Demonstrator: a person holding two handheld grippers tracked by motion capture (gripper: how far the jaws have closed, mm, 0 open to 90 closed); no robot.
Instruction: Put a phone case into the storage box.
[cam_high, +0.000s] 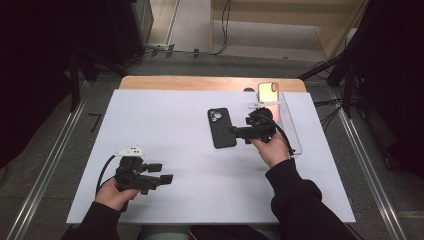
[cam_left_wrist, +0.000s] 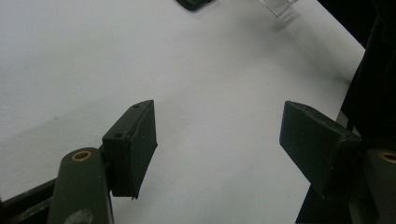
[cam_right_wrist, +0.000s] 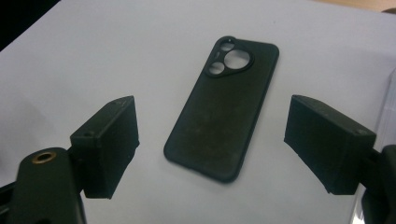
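Black phone case (cam_right_wrist: 223, 109) flat on white table sheet (cam_high: 165, 130), camera cutouts away from person. Just beside it, right gripper (cam_high: 239, 133), jaws wide, empty, aimed at case's long edge. Near front-left, well apart: left gripper (cam_high: 162, 179), jaws wide, empty.

It looked like a lab recording bay: a desk (cam_high: 150, 150) under a white sheet stood between metal floor rails (cam_high: 45, 165), with cables (cam_high: 220, 30) trailing far behind and dark equipment stands (cam_high: 350, 65) either side.
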